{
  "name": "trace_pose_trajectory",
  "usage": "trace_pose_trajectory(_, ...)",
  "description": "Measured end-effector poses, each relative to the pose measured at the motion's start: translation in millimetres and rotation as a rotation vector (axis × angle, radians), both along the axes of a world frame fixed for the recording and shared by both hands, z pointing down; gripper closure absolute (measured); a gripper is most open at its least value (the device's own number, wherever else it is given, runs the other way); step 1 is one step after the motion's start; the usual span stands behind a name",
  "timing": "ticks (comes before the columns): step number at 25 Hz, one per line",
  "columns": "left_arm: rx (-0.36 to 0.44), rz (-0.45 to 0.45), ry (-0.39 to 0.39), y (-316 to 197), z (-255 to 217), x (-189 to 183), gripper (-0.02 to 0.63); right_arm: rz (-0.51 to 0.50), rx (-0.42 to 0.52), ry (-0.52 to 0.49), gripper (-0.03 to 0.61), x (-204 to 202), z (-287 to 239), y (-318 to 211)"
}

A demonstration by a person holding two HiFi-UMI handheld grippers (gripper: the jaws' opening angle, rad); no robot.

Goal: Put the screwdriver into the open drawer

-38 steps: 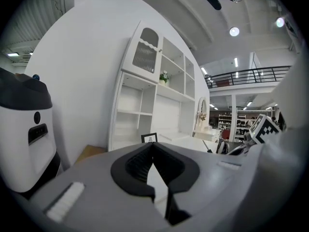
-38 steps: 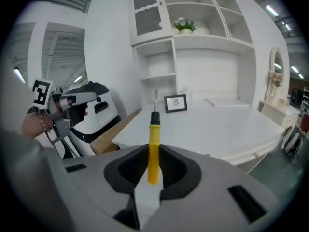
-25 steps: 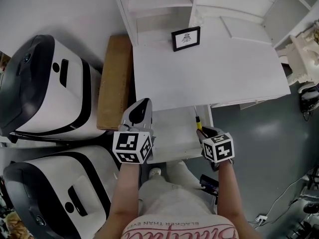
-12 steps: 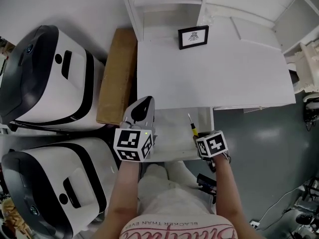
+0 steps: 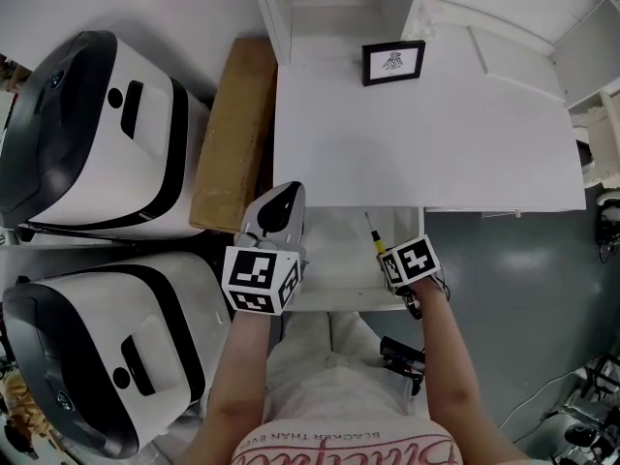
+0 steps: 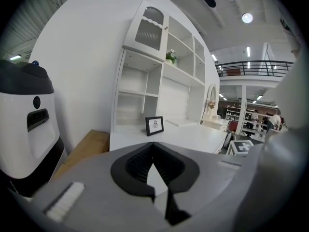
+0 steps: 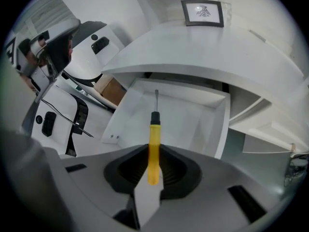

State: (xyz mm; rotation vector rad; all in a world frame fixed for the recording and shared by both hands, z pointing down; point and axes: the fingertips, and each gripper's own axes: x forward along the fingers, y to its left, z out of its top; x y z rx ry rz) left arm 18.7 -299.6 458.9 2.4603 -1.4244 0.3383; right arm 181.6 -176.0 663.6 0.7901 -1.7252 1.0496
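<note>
A screwdriver (image 7: pixel 153 144) with a yellow handle and thin metal shaft is clamped in my right gripper (image 7: pixel 153 154), tip pointing away from me. In the head view it (image 5: pixel 376 235) hangs over the right part of the open white drawer (image 5: pixel 341 298), which sticks out from under the desk's front edge. The right gripper (image 5: pixel 388 260) points steeply down into the drawer (image 7: pixel 193 124). My left gripper (image 5: pixel 284 200) hovers by the drawer's left side, shut and holding nothing. In its own view the left gripper's (image 6: pixel 153 148) pads meet, facing the desk top.
The white desk (image 5: pixel 426 134) carries a small black picture frame (image 5: pixel 392 62) below white shelves. A brown board (image 5: pixel 232 134) lies left of the desk. Two large white-and-black machines (image 5: pixel 87 143) (image 5: pixel 107 356) stand further left. The person's legs are below the drawer.
My right gripper has sunk toward the drawer with the screwdriver and tipped more steeply down. The left gripper has stayed in place.
</note>
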Motion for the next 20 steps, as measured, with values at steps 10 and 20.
trace_pose_trajectory(10, -0.002, 0.041, -0.018, -19, 5, 1, 0.604, 0.030, -0.098, 0.022, 0.503, -5, 48, -7)
trace_pose_trajectory(20, -0.010, 0.044, -0.032, -32, 12, -7, 0.604, 0.084, -0.166, 0.060, 0.503, -5, 92, -8)
